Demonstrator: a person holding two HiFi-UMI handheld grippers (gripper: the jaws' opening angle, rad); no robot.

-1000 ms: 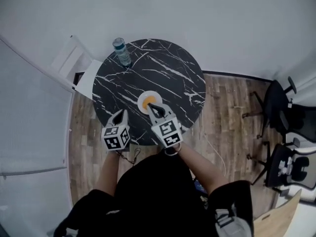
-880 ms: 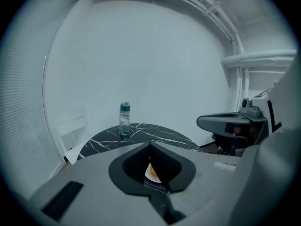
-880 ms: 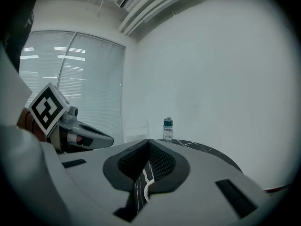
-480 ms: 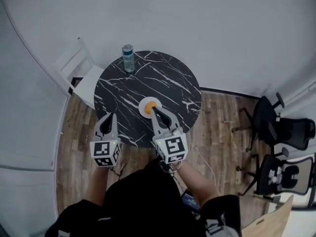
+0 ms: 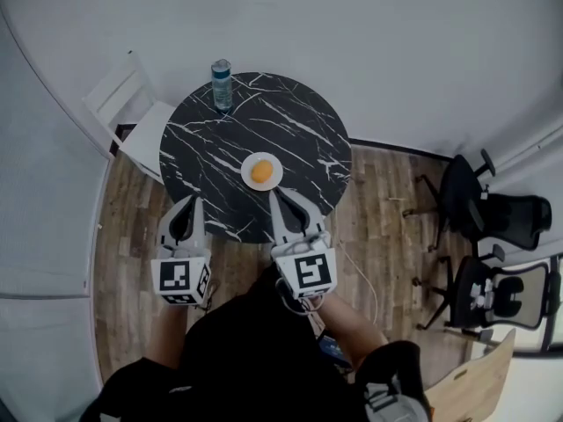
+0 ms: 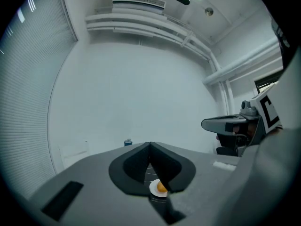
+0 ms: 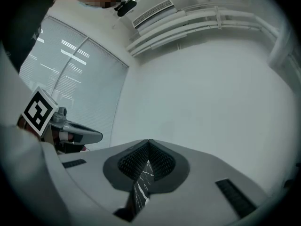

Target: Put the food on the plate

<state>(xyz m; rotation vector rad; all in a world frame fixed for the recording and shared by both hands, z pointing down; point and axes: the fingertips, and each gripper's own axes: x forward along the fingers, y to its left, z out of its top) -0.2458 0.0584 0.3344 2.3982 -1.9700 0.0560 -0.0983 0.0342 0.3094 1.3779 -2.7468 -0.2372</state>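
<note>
Food, 1 round orange piece [image 5: 261,171], sits on the small white plate [image 5: 246,177] on the round black marble table [image 5: 220,139]; the task looks done; left gripper [image 5: 190,202] and right gripper [image 5: 280,197] hang near the table's edge, jaws pressed together, holding nothing.

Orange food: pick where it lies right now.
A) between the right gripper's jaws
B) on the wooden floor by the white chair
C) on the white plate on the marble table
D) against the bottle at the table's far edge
C: the orange food lies on the white plate, near the middle of the black marble table.
</note>
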